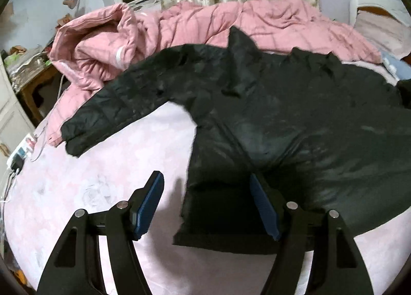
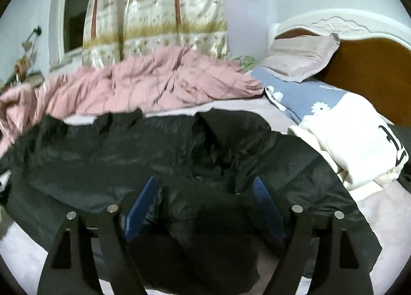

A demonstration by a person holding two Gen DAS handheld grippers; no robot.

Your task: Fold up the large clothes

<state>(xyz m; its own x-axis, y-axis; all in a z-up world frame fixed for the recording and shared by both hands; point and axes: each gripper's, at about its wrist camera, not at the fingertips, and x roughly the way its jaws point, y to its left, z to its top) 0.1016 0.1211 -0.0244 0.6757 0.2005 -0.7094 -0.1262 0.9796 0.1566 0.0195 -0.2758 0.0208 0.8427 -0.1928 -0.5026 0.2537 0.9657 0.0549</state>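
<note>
A large black puffer jacket (image 1: 282,115) lies spread flat on the pale pink bed sheet (image 1: 102,166). One sleeve (image 1: 108,115) stretches out to the left. My left gripper (image 1: 205,174) hovers open over the jacket's near left hem corner; its left blue pad is above bare sheet and its right pad is above the black fabric. In the right wrist view the jacket (image 2: 102,153) fills the middle. My right gripper (image 2: 205,178) stands open low over it, with a puffy fold of the jacket lying between the blue pads, which do not press on it.
A crumpled pink quilt (image 1: 179,28) is heaped along the far side of the bed. Pillows (image 2: 308,94) and a folded white garment (image 2: 354,141) sit by the headboard (image 2: 372,64) on the right. A power strip (image 1: 21,152) with cables lies at the left bed edge.
</note>
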